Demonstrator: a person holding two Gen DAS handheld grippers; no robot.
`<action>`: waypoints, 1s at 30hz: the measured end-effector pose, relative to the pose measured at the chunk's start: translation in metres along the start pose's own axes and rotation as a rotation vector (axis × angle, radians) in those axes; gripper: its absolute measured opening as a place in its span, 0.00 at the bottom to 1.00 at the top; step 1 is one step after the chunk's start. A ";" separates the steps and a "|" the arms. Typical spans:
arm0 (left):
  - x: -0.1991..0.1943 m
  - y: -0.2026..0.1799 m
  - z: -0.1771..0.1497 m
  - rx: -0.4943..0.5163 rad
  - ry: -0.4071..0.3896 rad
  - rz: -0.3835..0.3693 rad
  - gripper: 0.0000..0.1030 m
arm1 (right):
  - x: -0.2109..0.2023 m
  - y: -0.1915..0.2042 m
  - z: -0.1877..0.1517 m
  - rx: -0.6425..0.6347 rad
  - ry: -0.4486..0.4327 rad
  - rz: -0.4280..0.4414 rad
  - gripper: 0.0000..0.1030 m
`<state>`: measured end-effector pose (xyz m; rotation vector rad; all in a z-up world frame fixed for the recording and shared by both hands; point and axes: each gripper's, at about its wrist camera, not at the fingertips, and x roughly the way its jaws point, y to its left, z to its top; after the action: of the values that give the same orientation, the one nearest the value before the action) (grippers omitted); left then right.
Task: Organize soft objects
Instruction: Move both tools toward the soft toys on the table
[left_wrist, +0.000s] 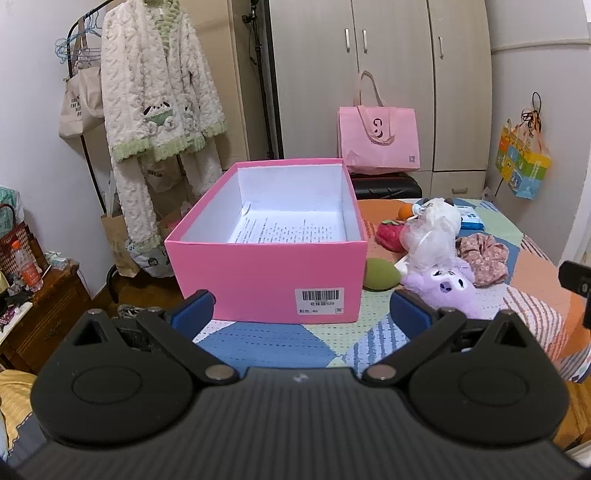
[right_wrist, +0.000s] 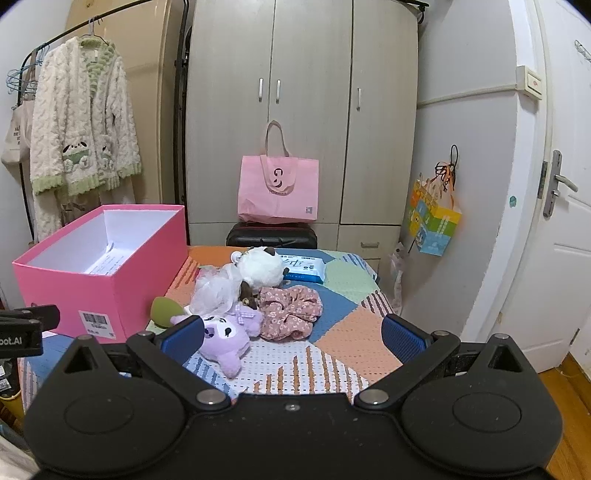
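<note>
Both the left gripper (left_wrist: 301, 308) and the right gripper (right_wrist: 293, 338) hover with fingers spread wide, holding nothing; nearest the right one lies one purple plush (right_wrist: 225, 338) on the patchwork bed (right_wrist: 332, 354), light and squashy I judge, best pinched across its round head; touching it, one floral scrunchie (right_wrist: 290, 312), limp; one white mesh pouf (right_wrist: 214, 290); one green sponge (right_wrist: 166, 310); one white plush (right_wrist: 260, 271) behind; the single pink box (left_wrist: 266, 243) stands left, open, holding only paper.
</note>
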<state>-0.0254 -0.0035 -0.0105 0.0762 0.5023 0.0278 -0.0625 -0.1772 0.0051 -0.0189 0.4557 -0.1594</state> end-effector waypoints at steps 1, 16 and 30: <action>0.000 -0.001 0.000 0.003 -0.004 0.001 1.00 | 0.000 -0.001 0.000 0.003 0.000 -0.001 1.00; -0.005 0.004 -0.005 -0.022 -0.107 -0.015 1.00 | 0.000 -0.003 -0.004 -0.008 -0.005 -0.013 1.00; -0.015 0.013 -0.008 -0.092 -0.114 -0.127 1.00 | -0.004 -0.005 -0.005 -0.006 -0.016 -0.005 1.00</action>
<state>-0.0426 0.0097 -0.0096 -0.0444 0.3901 -0.0775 -0.0688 -0.1816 0.0031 -0.0275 0.4406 -0.1621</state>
